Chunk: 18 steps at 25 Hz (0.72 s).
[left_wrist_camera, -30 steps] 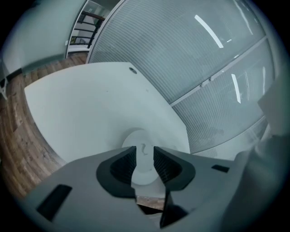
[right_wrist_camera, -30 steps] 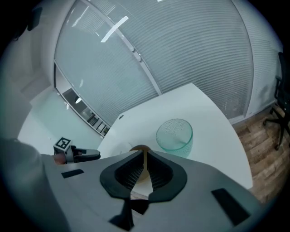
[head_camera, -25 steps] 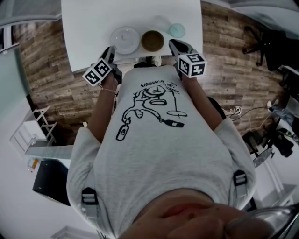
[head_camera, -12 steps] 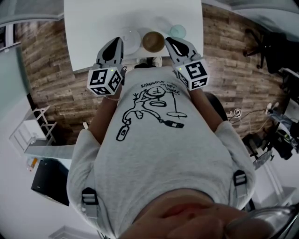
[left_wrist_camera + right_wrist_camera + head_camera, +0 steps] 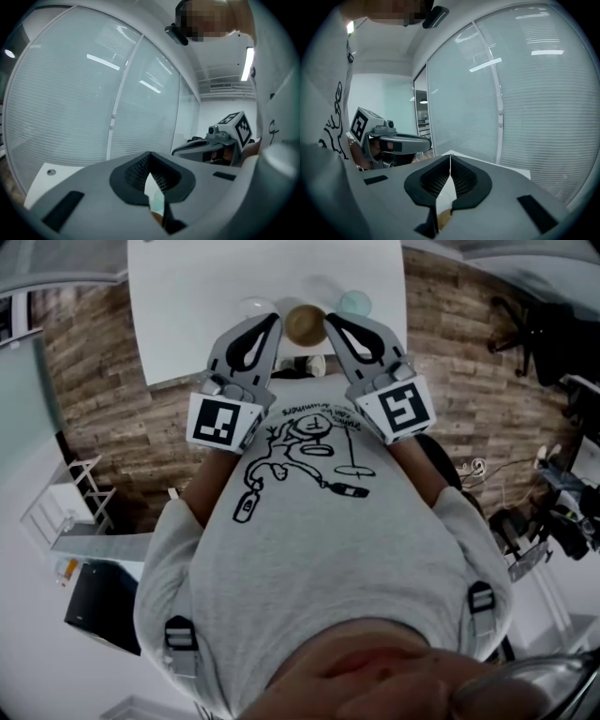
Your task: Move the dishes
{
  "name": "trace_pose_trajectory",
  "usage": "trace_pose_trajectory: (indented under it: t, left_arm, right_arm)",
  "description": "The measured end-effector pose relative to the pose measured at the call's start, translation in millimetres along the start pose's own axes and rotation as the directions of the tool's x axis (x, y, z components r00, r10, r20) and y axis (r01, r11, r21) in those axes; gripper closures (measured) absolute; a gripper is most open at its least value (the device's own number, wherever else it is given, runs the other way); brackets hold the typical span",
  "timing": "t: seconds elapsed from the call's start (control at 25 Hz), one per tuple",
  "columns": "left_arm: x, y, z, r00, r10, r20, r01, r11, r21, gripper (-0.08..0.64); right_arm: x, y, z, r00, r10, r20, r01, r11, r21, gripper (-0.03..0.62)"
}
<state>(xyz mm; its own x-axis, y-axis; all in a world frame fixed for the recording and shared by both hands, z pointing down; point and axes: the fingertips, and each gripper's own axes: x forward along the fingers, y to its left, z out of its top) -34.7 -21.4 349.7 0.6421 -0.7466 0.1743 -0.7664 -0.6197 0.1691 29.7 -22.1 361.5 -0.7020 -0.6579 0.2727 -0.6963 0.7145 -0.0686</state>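
The dishes sit near the white table's [image 5: 187,296] front edge: a white plate [image 5: 249,306] (half hidden), a brown bowl [image 5: 306,324] and a pale green cup [image 5: 355,303]. The left gripper [image 5: 273,322] and right gripper [image 5: 330,320] hover over them, jaws pressed together, empty. The floor [image 5: 84,343] is wood plank, and blinds [image 5: 70,93] line the glass walls.

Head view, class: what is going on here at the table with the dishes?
A person stands at a white table with a claw in each hand. The left claw and the right claw are both shut and empty, raised in front of the person's chest and pointing toward the dishes. A white plate, a brown bowl and a small pale dish sit in a row on the table. None of them is held.
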Motion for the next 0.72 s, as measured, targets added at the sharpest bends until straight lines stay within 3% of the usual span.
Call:
trace_pose_trajectory:
  t: [0.24, 0.72]
  left_arm:
    - [2, -26, 30, 0.997, -0.066, 0.039, 0.066, 0.998, 0.019, 0.558]
    - [-10, -45, 74, 0.988, -0.116, 0.103, 0.111, 0.993, 0.048, 0.558]
  right_arm:
    - [-9, 7, 32, 0.998, 0.005, 0.06, -0.004, 1.0, -0.021, 0.557]
    - [-33, 22, 90, 0.99, -0.015, 0.141, 0.027, 0.997, -0.078, 0.558]
